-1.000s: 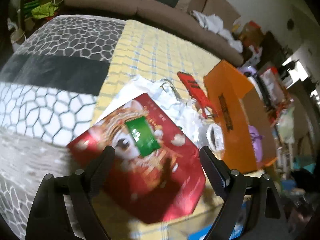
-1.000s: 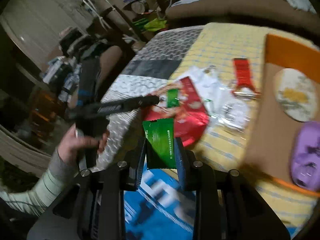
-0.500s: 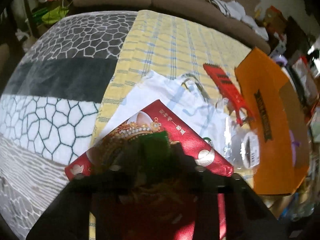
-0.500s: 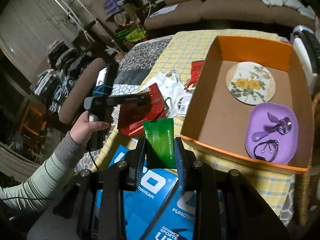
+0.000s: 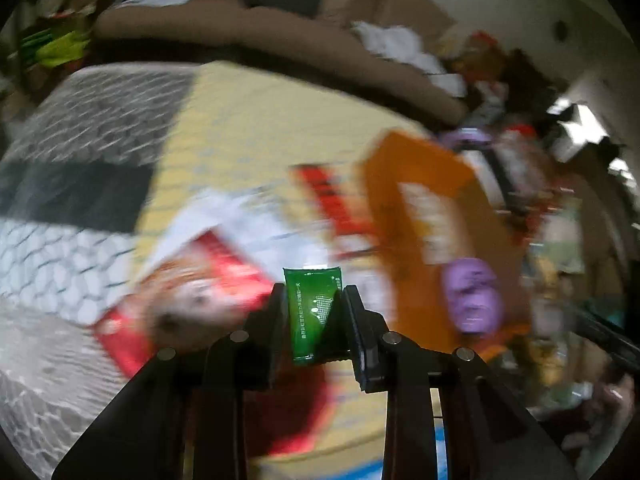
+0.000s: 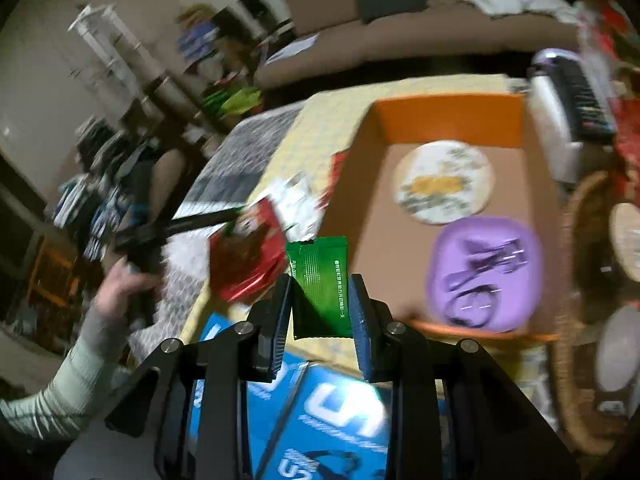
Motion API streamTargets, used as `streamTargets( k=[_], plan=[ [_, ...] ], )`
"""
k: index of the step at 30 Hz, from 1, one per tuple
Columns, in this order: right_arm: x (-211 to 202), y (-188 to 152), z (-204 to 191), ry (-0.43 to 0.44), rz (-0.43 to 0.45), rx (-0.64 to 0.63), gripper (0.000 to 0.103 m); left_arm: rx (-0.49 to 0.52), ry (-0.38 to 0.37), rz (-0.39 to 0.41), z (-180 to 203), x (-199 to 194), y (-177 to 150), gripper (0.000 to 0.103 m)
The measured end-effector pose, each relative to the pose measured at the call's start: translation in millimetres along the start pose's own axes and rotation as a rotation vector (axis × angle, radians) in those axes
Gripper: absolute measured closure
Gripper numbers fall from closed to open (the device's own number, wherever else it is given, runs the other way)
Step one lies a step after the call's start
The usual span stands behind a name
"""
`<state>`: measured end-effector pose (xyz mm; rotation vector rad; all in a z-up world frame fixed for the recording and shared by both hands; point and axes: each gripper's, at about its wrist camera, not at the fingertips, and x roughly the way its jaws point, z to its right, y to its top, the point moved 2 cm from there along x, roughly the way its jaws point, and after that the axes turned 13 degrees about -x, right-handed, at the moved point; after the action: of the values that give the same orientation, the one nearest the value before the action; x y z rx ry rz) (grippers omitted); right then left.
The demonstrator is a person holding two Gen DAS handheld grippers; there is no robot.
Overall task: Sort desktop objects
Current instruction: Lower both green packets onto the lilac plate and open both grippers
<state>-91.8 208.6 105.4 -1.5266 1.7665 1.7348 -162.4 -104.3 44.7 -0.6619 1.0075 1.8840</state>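
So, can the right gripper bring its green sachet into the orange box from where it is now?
Probably yes. The right gripper is shut on the green sachet, and the orange box lies open-topped just ahead. Bare cardboard floor shows beside the round plate and purple tray, with nothing standing between.

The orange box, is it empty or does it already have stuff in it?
Not empty. The orange box is open-topped and holds a round floral coaster and a purple tray with small items on it.

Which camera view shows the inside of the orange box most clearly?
The right wrist view: it looks down into the orange box, showing the round flowered plate and the purple tray. The left wrist view shows that box blurred and from its side, with only the purple tray recognisable.
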Motion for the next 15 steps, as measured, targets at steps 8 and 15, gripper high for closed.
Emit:
streamTargets(
  k=[8, 15],
  plan=[
    [27, -4, 82, -0.167, -0.127, 0.138, 0.077, 0.110, -0.185, -0.209, 147, 53, -18, 0.075],
    [60, -19, 107, -0.231, -0.216, 0.156, 0.074, 0.147, -0.087, -0.293, 200, 142, -25, 0.075]
  ],
)
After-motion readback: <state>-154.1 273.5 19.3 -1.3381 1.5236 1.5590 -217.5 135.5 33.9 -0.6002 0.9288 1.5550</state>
